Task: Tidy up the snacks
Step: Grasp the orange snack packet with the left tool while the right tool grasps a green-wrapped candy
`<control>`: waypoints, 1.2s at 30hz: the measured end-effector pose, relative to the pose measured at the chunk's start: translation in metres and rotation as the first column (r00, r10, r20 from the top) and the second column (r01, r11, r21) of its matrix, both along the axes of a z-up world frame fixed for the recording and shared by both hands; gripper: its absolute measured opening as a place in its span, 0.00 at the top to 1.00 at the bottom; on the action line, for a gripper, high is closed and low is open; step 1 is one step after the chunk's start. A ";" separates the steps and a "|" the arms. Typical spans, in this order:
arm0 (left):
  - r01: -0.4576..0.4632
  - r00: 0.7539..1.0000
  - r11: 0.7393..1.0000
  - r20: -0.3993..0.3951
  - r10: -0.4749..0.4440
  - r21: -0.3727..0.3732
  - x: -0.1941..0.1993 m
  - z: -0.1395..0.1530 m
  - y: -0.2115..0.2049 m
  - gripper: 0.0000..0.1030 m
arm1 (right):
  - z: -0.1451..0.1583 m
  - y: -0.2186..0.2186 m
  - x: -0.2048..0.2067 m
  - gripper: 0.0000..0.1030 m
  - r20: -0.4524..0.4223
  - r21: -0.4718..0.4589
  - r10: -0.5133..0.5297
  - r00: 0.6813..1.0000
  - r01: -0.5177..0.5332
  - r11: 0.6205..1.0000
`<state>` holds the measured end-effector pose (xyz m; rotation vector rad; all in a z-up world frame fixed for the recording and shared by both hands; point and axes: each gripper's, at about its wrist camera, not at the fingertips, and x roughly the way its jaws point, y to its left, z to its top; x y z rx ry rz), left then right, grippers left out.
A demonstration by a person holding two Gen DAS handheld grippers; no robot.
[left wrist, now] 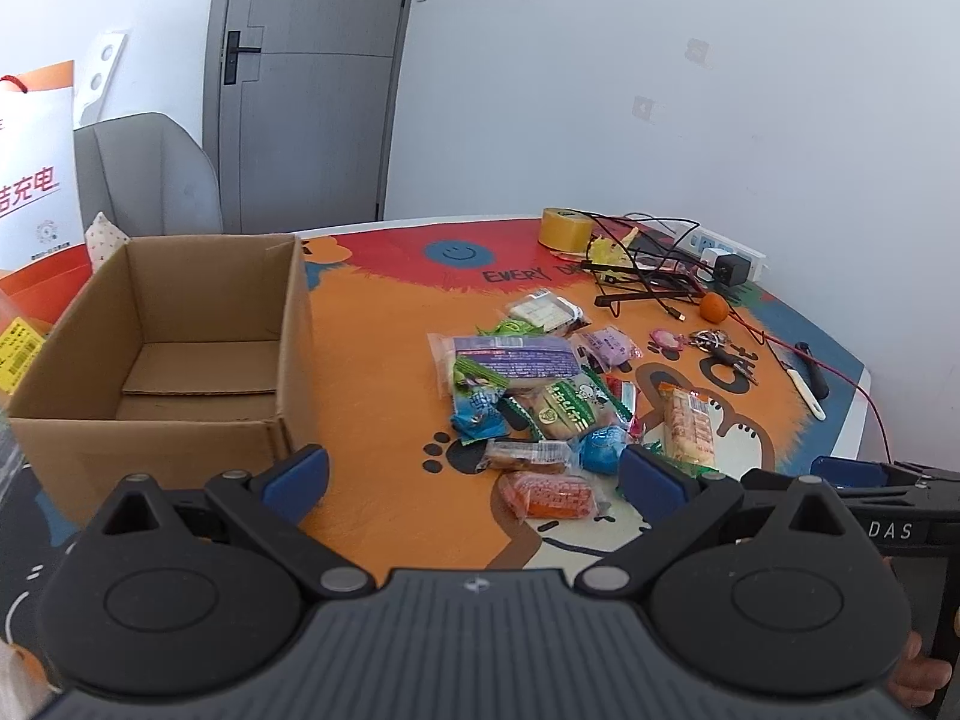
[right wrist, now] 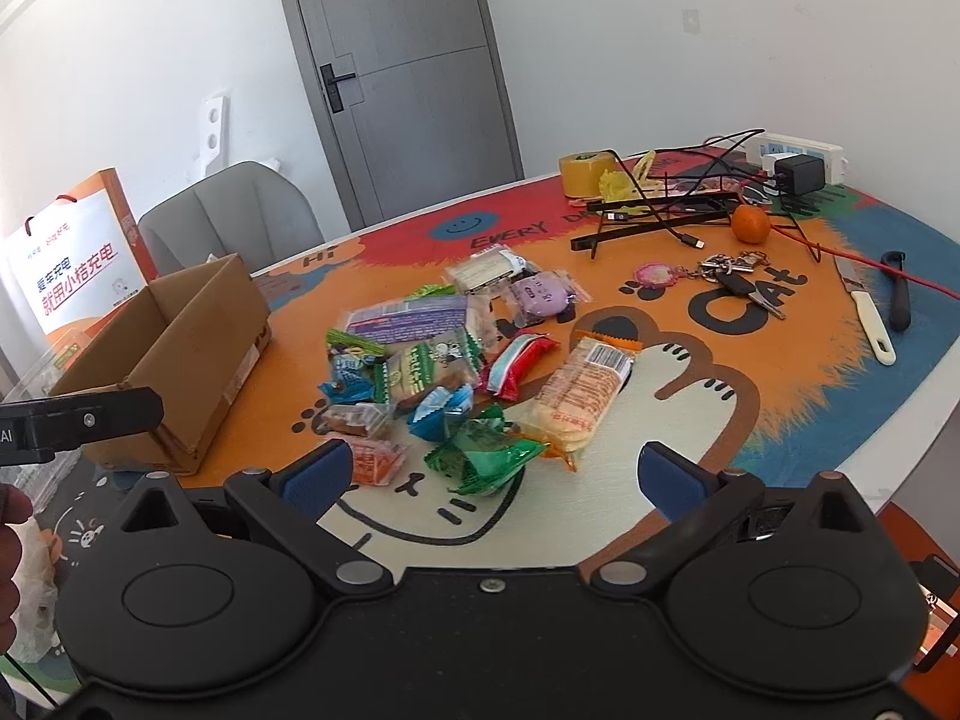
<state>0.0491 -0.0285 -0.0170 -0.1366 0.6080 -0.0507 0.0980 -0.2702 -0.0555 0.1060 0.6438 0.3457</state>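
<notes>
Right of the cardboard box (left wrist: 180,354), snack pile (left wrist: 540,402) waits; both my tools (left tool (left wrist: 474,474), right tool (right wrist: 492,474)) hover spread apart, empty, ready to grab.

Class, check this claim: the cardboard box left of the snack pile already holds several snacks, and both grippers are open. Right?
Not quite. The cardboard box is empty, as the left wrist view shows; the snack pile lies on the table. Both grippers are open.

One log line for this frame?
left tool: open, empty | right tool: open, empty | cardboard box: empty | snacks: piled on table
</notes>
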 end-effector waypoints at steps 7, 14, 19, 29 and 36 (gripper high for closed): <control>0.032 0.999 0.999 -0.041 -0.034 -0.032 0.019 -0.018 -0.010 0.01 | -0.015 -0.004 0.009 0.00 -0.015 -0.019 -0.004 1.000 0.003 1.000; 0.055 0.996 0.997 -0.073 -0.059 -0.053 0.037 -0.034 -0.016 0.05 | -0.031 -0.008 0.019 0.11 -0.044 -0.012 0.001 0.999 -0.001 1.000; 0.067 0.992 0.996 -0.103 -0.072 -0.059 0.050 -0.045 -0.021 0.11 | -0.038 -0.007 0.027 0.22 -0.065 0.016 0.029 0.997 -0.028 0.999; 0.086 0.983 0.995 -0.160 -0.093 -0.054 0.074 -0.065 -0.032 0.20 | -0.048 0.001 0.045 0.36 -0.090 0.055 0.062 0.994 -0.058 0.997; 0.102 0.978 0.994 -0.178 -0.105 -0.029 0.082 -0.076 -0.039 0.32 | -0.050 0.000 0.050 0.36 -0.088 0.067 0.061 0.994 -0.055 0.996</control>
